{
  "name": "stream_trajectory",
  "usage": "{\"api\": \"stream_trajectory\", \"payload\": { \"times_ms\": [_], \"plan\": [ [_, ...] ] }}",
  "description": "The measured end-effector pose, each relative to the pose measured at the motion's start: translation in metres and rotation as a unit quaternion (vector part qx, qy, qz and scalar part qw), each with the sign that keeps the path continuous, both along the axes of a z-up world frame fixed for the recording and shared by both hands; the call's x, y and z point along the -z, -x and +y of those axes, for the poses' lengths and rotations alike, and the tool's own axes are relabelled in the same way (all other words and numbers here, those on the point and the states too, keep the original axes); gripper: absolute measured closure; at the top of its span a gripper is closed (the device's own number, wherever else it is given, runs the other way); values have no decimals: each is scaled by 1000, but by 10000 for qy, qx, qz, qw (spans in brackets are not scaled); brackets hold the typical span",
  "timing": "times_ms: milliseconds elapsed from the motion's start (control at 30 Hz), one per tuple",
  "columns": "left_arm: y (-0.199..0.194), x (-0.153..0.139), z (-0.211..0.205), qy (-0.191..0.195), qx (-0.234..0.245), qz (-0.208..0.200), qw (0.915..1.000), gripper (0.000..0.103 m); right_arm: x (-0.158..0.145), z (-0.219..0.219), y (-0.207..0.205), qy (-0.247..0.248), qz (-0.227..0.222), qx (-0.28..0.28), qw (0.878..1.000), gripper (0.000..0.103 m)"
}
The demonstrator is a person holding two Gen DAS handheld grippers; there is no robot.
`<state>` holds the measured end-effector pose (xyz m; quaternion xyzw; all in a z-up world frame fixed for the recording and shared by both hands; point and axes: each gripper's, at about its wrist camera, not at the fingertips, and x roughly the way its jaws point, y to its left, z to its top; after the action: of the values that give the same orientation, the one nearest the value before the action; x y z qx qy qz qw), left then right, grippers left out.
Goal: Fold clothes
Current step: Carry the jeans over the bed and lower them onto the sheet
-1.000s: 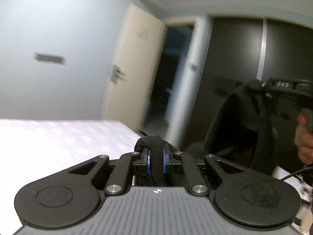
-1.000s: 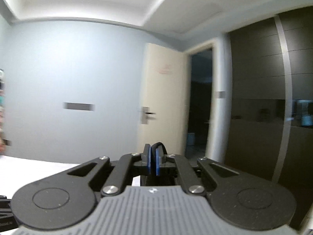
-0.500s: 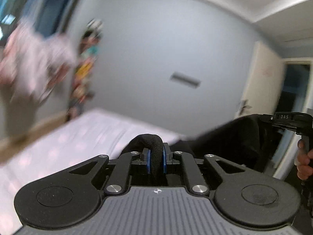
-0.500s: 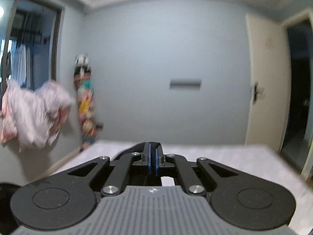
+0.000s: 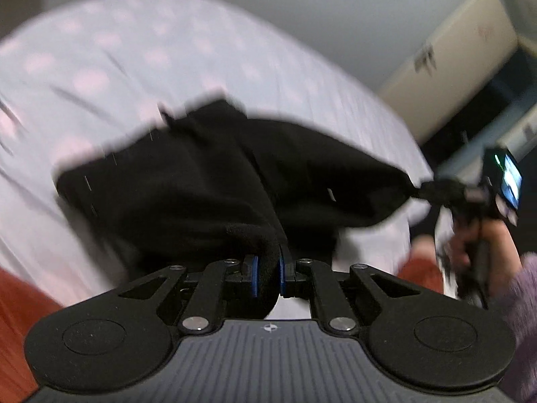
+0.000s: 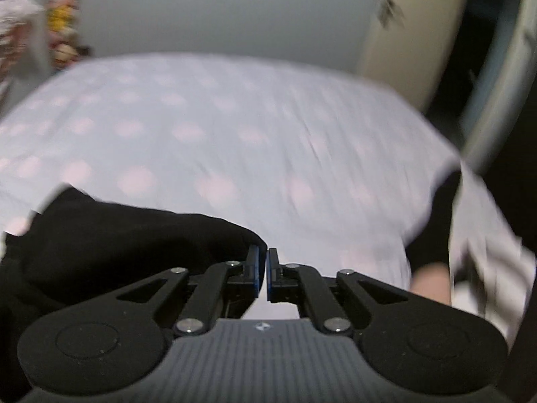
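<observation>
Left wrist view. The left gripper points down at a bed covered in a pale sheet with faint pink dots. Its blue-edged pads are clamped on a thick fold of a black garment, which spreads forward over the sheet, its far edge lying on the bed. The cloth tapers rightward to a bunched corner held by the right gripper, carried in a hand with a purple sleeve behind it. A small lit screen sits on that tool. Orange-red floor or bed base shows at the lower left. Beyond the bed stand a grey-blue wall and a cream door with a handle.

Right wrist view. The right gripper has its pads drawn nearly together; the black garment bunches against the left pad, and the motion blur leaves the pinch itself hard to see. The dotted sheet of the bed fills the middle. Behind it are the grey-blue wall, the cream door, a dark doorway, and blurred colourful items at the left.
</observation>
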<state>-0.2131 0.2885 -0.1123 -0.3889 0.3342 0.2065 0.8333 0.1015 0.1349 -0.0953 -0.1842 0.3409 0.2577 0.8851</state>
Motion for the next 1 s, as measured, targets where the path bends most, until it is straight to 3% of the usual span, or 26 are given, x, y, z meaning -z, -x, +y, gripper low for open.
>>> {"api": "stream_trajectory", "payload": {
  "times_ms": [133, 300, 367, 467, 533, 833, 1000],
  "plan": [
    [-6, 25, -4, 407, 289, 422, 9979, 90, 43, -17, -9, 363, 263, 364, 9983, 99],
    [10, -1, -11, -42, 499, 478, 9976, 83, 45, -19, 1, 379, 124, 250, 9989, 96],
    [6, -11, -12, -156, 553, 390, 9976, 65, 40, -27, 4, 254, 13, 162, 9995, 94],
    [14, -21, -18, -220, 592, 226, 9977, 49, 33, -38, 12, 38, -161, 27, 9999, 85],
    [16, -25, -22, -281, 576, 194, 9978, 48, 29, -43, 21, -144, -286, -69, 9995, 71],
    [35, -50, -21, -296, 536, -213, 9979, 42, 25, -48, 62, -560, -255, -501, 9968, 67],
    [55, -60, 9, -469, -71, -271, 9985, 41, 15, -31, 70, -608, -351, -994, 9926, 64]
  ]
}}
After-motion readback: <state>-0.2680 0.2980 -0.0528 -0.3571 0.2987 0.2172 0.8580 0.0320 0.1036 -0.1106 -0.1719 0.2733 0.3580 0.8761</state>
